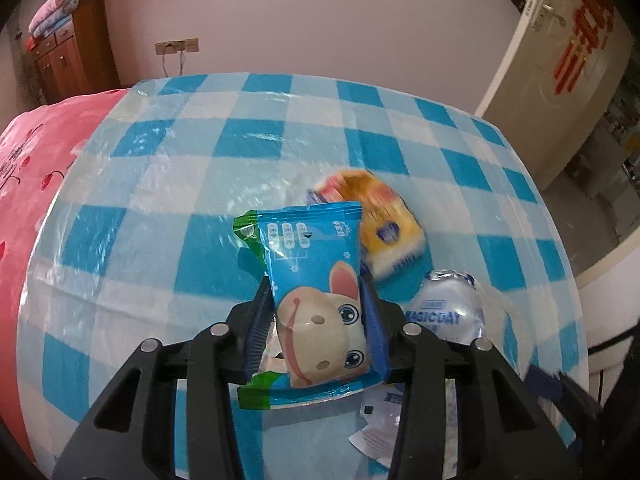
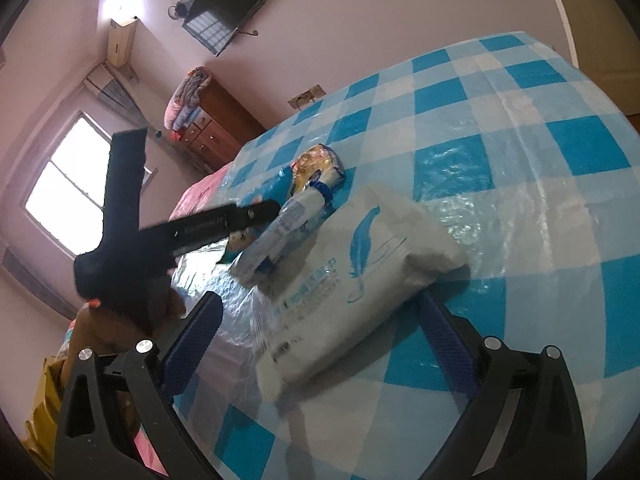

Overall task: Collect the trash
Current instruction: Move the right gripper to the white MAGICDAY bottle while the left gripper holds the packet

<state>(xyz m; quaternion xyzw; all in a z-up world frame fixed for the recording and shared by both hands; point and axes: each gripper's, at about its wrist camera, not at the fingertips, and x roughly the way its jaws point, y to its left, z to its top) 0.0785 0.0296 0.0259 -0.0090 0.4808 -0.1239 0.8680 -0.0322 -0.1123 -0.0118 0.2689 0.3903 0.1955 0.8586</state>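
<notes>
My left gripper (image 1: 316,280) is shut on a blue snack packet (image 1: 316,276) with a cartoon animal on it, held upright above the table. Behind it lies an orange and yellow packet (image 1: 384,216), and to the right a clear plastic packet (image 1: 448,312) with blue print. My right gripper (image 2: 318,302) stands open and low over the table, with a white tissue pack (image 2: 348,280) bearing a blue feather lying between its fingers. A gap shows at the left finger. Beyond the pack lie a white and blue wrapper (image 2: 288,224) and the orange packet (image 2: 316,164).
The table (image 1: 280,140) wears a blue and white check cloth under clear plastic. A pink bedcover (image 1: 36,160) borders it on the left, with a wooden cabinet (image 1: 76,52) behind. A door (image 1: 560,64) stands at the right. A crumpled white wrapper (image 1: 380,428) lies under the left gripper.
</notes>
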